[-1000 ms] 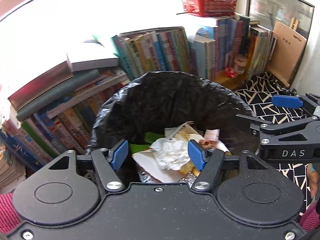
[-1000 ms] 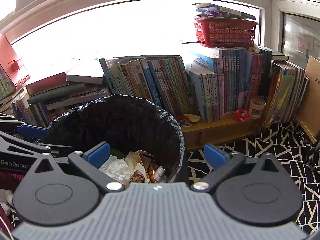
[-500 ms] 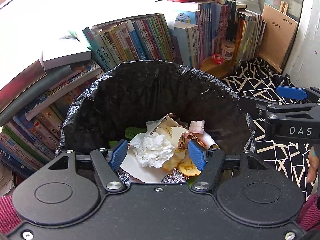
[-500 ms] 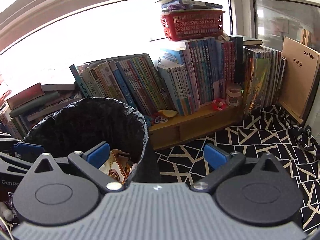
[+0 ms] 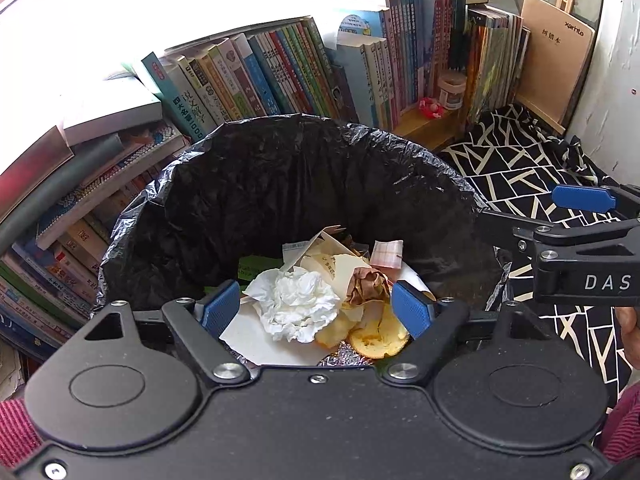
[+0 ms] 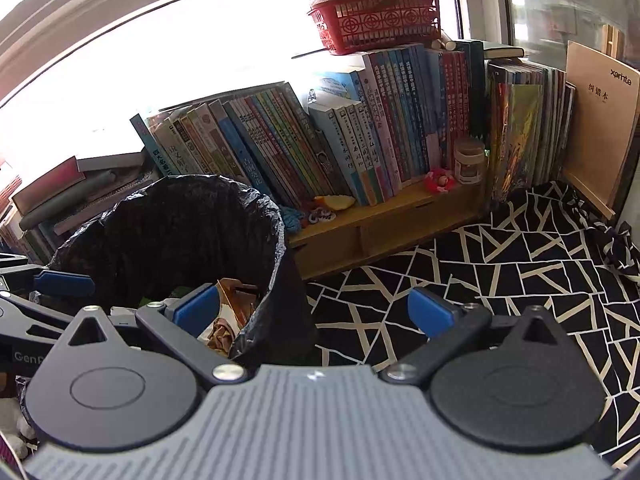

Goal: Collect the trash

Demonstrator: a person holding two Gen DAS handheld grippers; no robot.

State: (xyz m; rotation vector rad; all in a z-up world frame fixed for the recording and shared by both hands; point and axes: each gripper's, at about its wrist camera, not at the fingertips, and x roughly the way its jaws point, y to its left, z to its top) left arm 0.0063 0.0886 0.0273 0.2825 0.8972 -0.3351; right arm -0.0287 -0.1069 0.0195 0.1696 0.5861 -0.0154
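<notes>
A bin lined with a black bag (image 5: 304, 128) holds paper scraps, a crumpled white tissue (image 5: 296, 304), a brown paper wad (image 5: 368, 284) and orange peel (image 5: 380, 340). My left gripper (image 5: 316, 308) hangs over the bin's near side. Its jaws are opening, and the tissue lies on the pile between them, clear of both blue pads. My right gripper (image 6: 316, 312) is open wide astride the bin's right rim (image 6: 276, 240), one finger inside and one over the cloth. Nothing is held.
Rows of upright books (image 6: 360, 128) stand on a low wooden shelf (image 6: 380, 216) behind the bin. Stacked books (image 5: 80, 184) lie at the left. A red basket (image 6: 376, 20) sits on top. A black-and-white patterned cloth (image 6: 520, 264) covers the surface at the right.
My left gripper has come in lower over the bin and its jaws have spread away from the tissue. The right gripper's view has swung right, putting the bin at its left.
</notes>
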